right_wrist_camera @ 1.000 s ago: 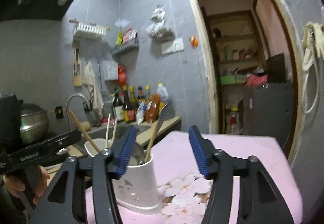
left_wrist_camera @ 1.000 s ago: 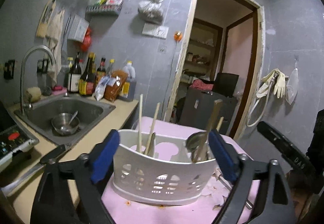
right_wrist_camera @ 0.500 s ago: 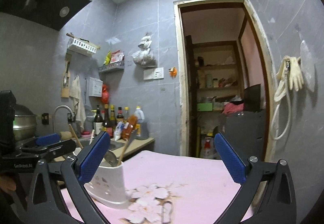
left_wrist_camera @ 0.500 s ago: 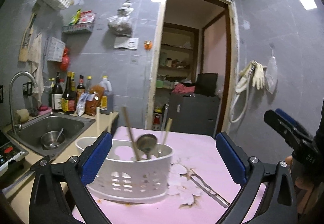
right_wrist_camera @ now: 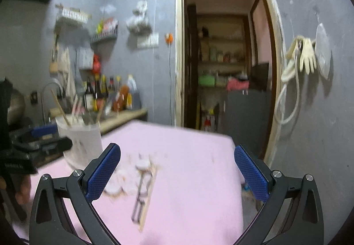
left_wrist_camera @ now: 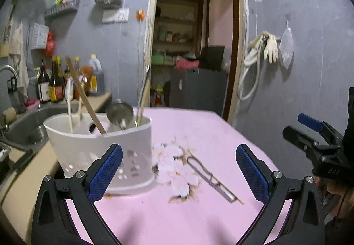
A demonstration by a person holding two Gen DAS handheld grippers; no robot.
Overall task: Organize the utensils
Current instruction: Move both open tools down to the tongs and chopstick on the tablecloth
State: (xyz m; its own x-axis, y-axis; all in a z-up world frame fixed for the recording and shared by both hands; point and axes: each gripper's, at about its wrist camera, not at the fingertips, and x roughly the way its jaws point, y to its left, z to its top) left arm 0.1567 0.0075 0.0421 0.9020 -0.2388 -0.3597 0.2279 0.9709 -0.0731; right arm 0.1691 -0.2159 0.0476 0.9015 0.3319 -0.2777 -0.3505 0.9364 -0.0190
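Grey tiled walls close in a small kitchen, with a pink cloth-covered table [left_wrist_camera: 199, 134] in the middle of both views. At the far left, in the left wrist view, a steel sink [left_wrist_camera: 28, 121] sits in the counter, and a row of dark sauce bottles [left_wrist_camera: 53, 83] stands behind it against the wall. Next comes the white utensil caddy [left_wrist_camera: 99, 147], upright on the table's left part; wooden chopsticks [left_wrist_camera: 85, 96] and a metal ladle [left_wrist_camera: 118, 113] lean inside it. The left gripper [left_wrist_camera: 179, 175] hovers over the table with its blue pads wide apart and nothing between them; its left pad overlaps the caddy's lower front in the picture, though contact cannot be judged. Just right of the caddy, on the flower print of the cloth, lie metal tongs [left_wrist_camera: 210, 178] flat on the table, their arms close together at the near end and spread slightly toward the far end, clamped on nothing. A thin wooden stick lies right beside them. Past the open doorway [left_wrist_camera: 194, 45], pale rubber gloves [left_wrist_camera: 270, 47] hang on the right wall. The right gripper [right_wrist_camera: 177, 173] is also spread wide and empty, and the tongs lie on the cloth below and between its pads.
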